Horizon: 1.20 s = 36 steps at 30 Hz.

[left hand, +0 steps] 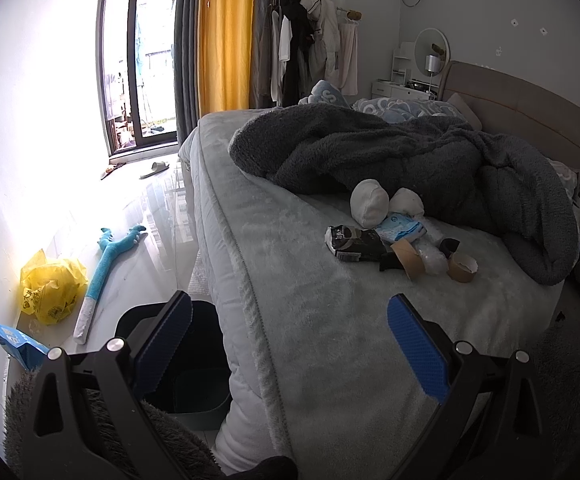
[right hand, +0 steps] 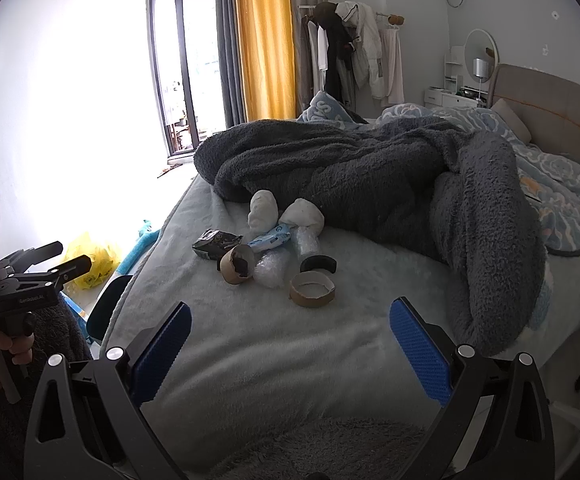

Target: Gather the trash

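Currently both tools hang with their blue-padded fingers spread wide and nothing between them: the left gripper (left hand: 290,322) over the bed's near corner, the right gripper (right hand: 290,322) further in over the pale bed cover (right hand: 274,344). Ahead of them the trash lies in a loose cluster on the cover beside the dark grey blanket (right hand: 370,168): two white wads (right hand: 264,210), a black wrapper (right hand: 214,244), a blue-and-white packet (right hand: 270,240), bubble wrap (right hand: 270,270) and cardboard tape rings (right hand: 312,288). A dark bin (left hand: 194,364) stands on the floor against the bed's side, below the left gripper.
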{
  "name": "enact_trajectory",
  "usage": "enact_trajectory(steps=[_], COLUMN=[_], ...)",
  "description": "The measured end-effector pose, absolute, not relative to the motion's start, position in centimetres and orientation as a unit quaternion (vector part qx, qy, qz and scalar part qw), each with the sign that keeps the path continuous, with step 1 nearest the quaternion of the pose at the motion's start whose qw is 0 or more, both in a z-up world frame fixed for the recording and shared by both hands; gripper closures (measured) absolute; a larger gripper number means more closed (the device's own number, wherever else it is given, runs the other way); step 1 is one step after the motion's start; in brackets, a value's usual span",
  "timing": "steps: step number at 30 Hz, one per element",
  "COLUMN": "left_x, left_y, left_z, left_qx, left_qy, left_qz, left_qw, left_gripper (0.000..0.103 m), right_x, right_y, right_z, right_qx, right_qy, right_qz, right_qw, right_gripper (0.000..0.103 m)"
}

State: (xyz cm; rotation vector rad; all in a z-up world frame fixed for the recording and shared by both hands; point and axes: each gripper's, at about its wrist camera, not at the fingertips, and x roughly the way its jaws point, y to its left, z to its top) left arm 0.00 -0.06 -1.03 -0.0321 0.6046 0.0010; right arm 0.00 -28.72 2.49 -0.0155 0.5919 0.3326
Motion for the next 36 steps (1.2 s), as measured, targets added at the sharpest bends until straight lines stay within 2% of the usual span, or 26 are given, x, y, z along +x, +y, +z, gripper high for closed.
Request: enact_trajectory(steps=[6, 16, 18, 24, 36], left_x=[-0.1, 2.6, 3.2, 5.0, 9.6], left_y=[-0.1, -2.0, -2.4, -2.9, -3.4], left_z=[-0.9, -1.0, -1.2, -1.3, -2.7], left_qx=[-0.019, 0.014, 0.009, 0.004, 0.019], left_qy=[0.301, 0.325, 0.328, 0.324, 0.324], left_qz=[-0.004, -0.054, -0.077, -0.105, -0.133], left_qw=[0.953, 0.944, 0.942, 0.94, 0.937], left_gripper=[0.003, 0.004, 0.004, 0.004, 0.005], right_x=[0.1, 4.6, 5.6, 8.4, 14.7], right_y=[-28.2, -27.4, -27.4, -25.9, -23.2], right_z=[3.5, 1.8, 1.4, 0.8, -1.6], right_qx=[-0.029, 0.014, 0.024, 0.007, 0.026], right_qy=[0.273, 0.306, 0.316, 0.328, 0.381], right_qz=[0.18, 0.223, 0.233, 0.247, 0.294], right_qw=[0.945, 0.925, 0.919, 0.912, 0.876], right_gripper=[0.002, 0.004, 0.011, 0.023, 0.036])
